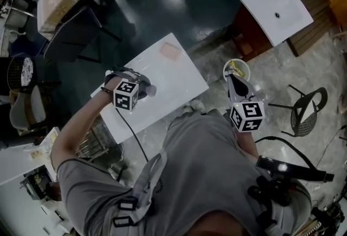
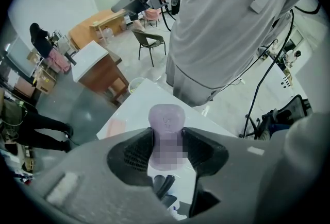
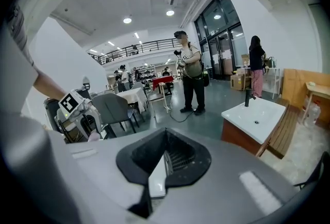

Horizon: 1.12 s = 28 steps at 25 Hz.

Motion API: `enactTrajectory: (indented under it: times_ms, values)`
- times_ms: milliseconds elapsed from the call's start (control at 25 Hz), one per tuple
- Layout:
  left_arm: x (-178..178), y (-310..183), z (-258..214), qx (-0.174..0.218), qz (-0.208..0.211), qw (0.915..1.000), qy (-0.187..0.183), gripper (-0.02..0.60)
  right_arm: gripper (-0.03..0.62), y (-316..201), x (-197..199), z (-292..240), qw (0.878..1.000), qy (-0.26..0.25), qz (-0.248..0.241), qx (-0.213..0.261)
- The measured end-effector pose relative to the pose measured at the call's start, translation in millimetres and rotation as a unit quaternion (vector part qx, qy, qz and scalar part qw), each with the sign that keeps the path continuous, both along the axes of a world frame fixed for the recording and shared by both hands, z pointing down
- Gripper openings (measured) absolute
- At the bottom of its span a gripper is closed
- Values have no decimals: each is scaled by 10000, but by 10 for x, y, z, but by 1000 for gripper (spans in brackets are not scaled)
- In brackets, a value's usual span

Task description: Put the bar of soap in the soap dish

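Soap bar [image 2: 166, 119], lilac and rounded, is gripped between the jaws of the left gripper [image 2: 166, 141], which press on its two sides. It is held over the white bench [image 1: 179, 85], left of centre in the head view. The soap dish [image 1: 169, 50] is probably the pale pink rectangle lying toward the bench's upper corner, though it is too faint to be sure. It is apart from the bar and looks empty.

The pick-up is therefore done. Carrying the bar across to the dish and releasing it are left.

The right gripper [image 3: 164, 164] has its jaws closed on nothing and points away from the bench. Only the left gripper view shows the grip itself. The head view shows little more than the bar's tip, but it alone shows the whole stretch of bench between bar and dish.
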State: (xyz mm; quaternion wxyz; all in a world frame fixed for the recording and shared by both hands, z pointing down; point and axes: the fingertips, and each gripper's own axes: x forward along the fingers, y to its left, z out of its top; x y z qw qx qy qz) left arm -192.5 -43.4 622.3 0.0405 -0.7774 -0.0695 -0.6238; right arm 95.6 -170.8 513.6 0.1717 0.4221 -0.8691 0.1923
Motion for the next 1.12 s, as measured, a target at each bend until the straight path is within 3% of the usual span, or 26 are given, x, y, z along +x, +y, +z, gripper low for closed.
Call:
enactTrajectory:
  times_ms: [840, 1120]
  values:
    - [171, -1374, 96, 64, 473, 9988, -107, 173, 3, 137, 755, 159, 9905, -15, 1337, -316]
    - [302, -1792, 153, 132, 602, 9979, -179, 173, 3, 206, 849, 176, 9883, -18, 1479, -376]
